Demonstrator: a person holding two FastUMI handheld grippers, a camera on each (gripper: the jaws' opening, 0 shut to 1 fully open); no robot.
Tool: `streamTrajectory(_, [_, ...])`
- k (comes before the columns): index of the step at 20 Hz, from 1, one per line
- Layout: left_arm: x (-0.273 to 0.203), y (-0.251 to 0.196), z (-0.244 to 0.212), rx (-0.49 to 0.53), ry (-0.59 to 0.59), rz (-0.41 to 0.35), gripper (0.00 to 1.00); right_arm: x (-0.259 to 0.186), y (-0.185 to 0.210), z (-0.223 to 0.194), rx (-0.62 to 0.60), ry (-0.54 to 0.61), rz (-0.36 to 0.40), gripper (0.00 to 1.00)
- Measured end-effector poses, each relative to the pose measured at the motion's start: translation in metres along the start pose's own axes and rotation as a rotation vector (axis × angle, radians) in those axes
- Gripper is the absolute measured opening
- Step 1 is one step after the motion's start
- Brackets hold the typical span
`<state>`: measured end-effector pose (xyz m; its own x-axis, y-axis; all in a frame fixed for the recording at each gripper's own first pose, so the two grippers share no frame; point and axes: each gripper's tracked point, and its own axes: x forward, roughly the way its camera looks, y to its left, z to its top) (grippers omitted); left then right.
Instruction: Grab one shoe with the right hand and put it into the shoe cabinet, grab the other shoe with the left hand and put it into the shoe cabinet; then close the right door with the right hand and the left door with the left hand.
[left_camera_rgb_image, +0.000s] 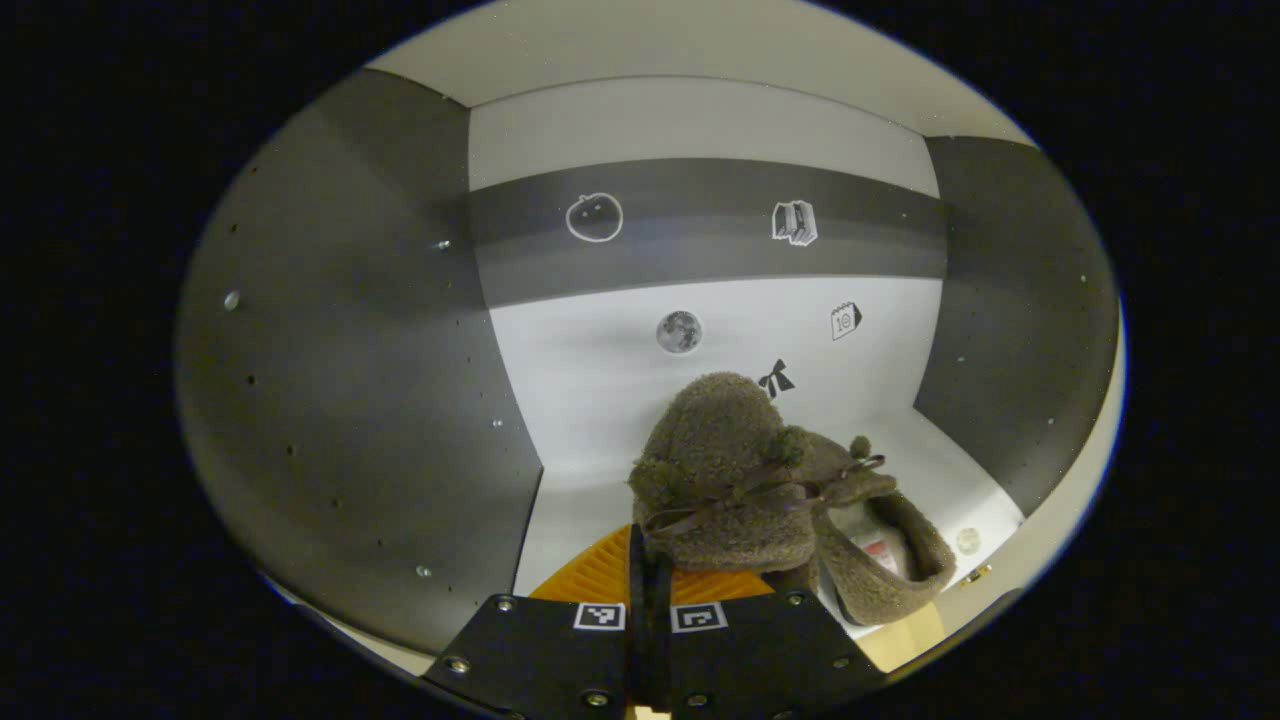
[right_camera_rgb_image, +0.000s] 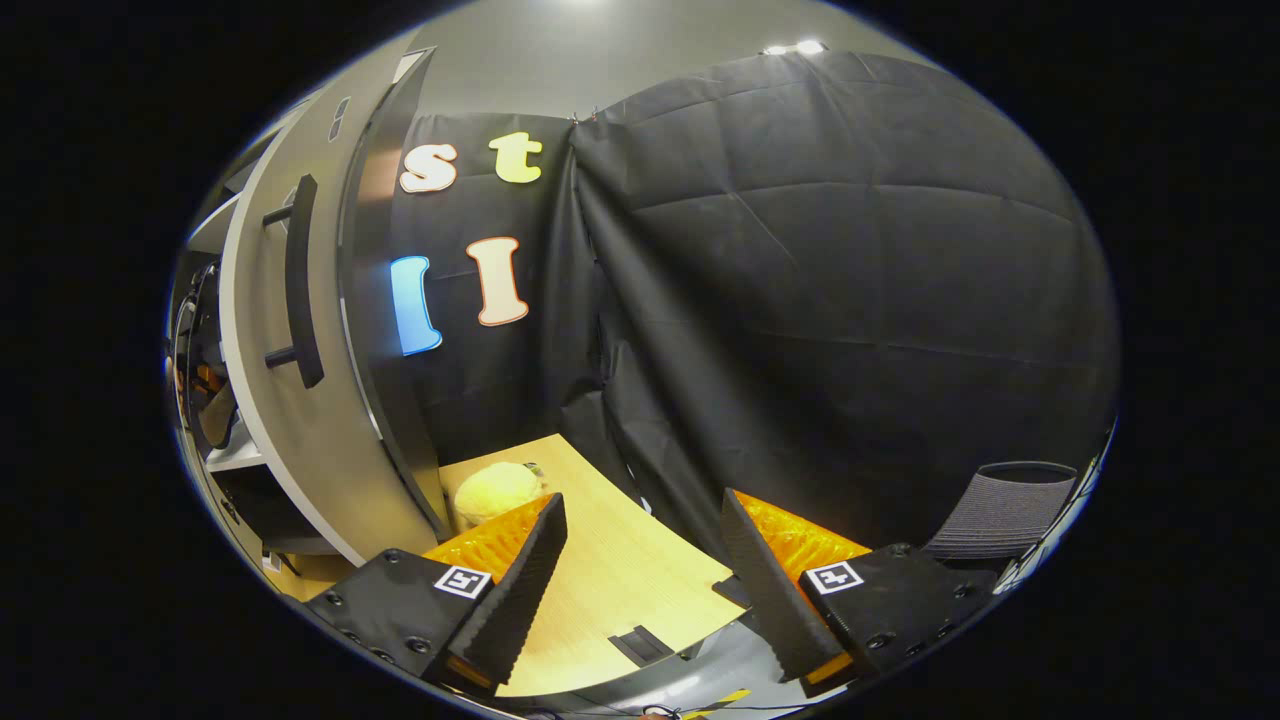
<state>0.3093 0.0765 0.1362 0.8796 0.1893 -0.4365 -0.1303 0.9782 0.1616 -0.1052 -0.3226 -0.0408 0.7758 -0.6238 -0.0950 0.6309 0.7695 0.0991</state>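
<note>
In the left gripper view I look into the shoe cabinet (left_camera_rgb_image: 620, 380), which has a white back and floor and dark side walls. My left gripper (left_camera_rgb_image: 650, 575) is shut on the near edge of a fuzzy brown shoe (left_camera_rgb_image: 720, 460) with a thin bow, and the shoe is inside the cabinet. A second fuzzy brown shoe (left_camera_rgb_image: 885, 560) lies just to its right on the cabinet floor, touching it, with its opening turned toward me. In the right gripper view my right gripper (right_camera_rgb_image: 640, 560) is open over the wooden table (right_camera_rgb_image: 620, 580) with nothing between its fingers. The open cabinet door (right_camera_rgb_image: 300, 400) with a black bar handle (right_camera_rgb_image: 300, 285) stands to its left.
A pale yellow round object (right_camera_rgb_image: 497, 490) lies on the table at the foot of the door. The black cloth wall (right_camera_rgb_image: 830, 330) hangs close behind the table's far edge. A grey chair back (right_camera_rgb_image: 1005, 505) shows at the lower right. Small stickers dot the cabinet's back panel.
</note>
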Motion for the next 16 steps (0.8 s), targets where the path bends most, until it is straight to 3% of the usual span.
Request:
streamTrajectory(1, [0.005,-0.003,0.003,0.019,-0.008,0.002,0.01,-0.004,-0.005,0.0,0.002,-0.004,-0.013,0.98])
streamTrajectory(2, [0.01,-0.009,0.006,0.028,-0.018,-0.012,0.01,-0.007,-0.009,0.0,0.006,-0.005,-0.026,0.92])
streamTrajectory(4, [0.022,-0.019,0.007,0.041,-0.022,-0.047,0.01,-0.013,-0.018,-0.003,0.019,0.002,-0.044,0.92])
streamTrajectory(5, [0.027,-0.021,0.006,0.049,-0.016,-0.046,0.01,-0.016,-0.021,-0.005,0.027,0.004,-0.053,0.92])
streamTrajectory(6, [0.032,-0.019,0.004,0.055,-0.006,-0.031,0.01,-0.019,-0.024,-0.005,0.037,0.004,-0.056,0.98])
streamTrajectory(7, [0.036,-0.018,0.002,0.057,0.005,-0.016,0.01,-0.021,-0.027,-0.005,0.045,0.003,-0.06,0.92])
streamTrajectory(9, [0.04,-0.017,-0.004,0.039,0.019,-0.005,0.07,-0.024,-0.03,-0.007,0.053,0.005,-0.068,0.92])
streamTrajectory(10, [0.04,-0.016,-0.008,0.031,0.024,-0.004,0.01,-0.025,-0.031,-0.007,0.056,0.006,-0.069,0.92])
streamTrajectory(14, [0.04,-0.016,-0.021,0.037,0.051,-0.019,0.04,-0.026,-0.035,-0.01,0.047,0.012,-0.075,0.92])
streamTrajectory(16, [0.038,-0.014,-0.028,0.031,0.061,-0.023,0.15,-0.026,-0.034,-0.011,0.048,0.015,-0.069,0.92])
